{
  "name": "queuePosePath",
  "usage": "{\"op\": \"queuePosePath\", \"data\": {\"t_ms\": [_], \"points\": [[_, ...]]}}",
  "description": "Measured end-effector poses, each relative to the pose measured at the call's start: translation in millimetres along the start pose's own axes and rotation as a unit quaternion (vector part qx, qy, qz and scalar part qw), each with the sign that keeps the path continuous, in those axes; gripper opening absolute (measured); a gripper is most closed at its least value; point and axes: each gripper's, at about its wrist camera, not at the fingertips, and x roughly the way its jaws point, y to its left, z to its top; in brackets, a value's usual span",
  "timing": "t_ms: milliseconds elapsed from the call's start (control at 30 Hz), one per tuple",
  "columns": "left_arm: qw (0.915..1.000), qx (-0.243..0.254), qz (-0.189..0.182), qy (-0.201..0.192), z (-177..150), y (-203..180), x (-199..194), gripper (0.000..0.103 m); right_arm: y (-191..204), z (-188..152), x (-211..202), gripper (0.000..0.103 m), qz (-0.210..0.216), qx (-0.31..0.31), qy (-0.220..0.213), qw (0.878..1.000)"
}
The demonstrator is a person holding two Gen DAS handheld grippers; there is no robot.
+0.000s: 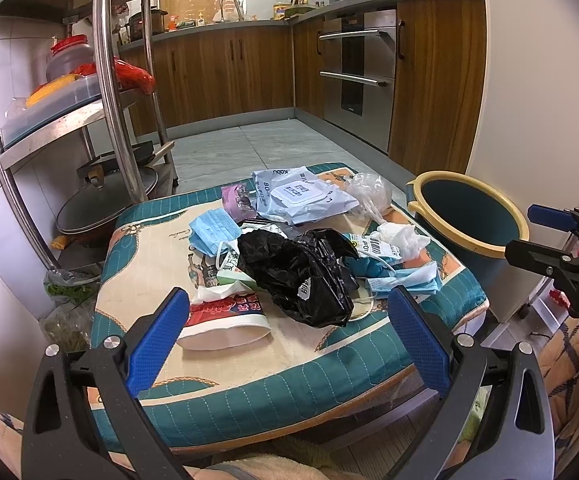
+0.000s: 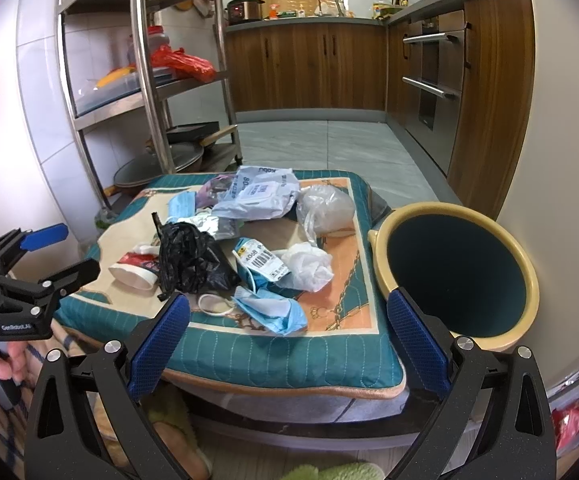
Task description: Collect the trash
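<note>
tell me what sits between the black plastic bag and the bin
Between the black plastic bag and the bin lie a barcoded blue packet and a crumpled white bag, clearest in the right wrist view.

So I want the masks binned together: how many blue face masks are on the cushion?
2 that I can see: one blue mask at the pile's far left beside the wipes pack, one blue mask at the near edge toward the bin. More may lie under the black bag.
</note>
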Motion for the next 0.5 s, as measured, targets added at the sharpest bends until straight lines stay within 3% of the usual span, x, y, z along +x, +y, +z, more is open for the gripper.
{"op": "queuePosePath", "data": {"t_ms": [500], "points": [[0.9999, -0.001, -0.012, 0.007, 0.2, 0.1, 0.4, 0.098, 0.2, 0.3, 0.3, 0.098, 0.0, 0.0, 0.0, 1.0]]}}
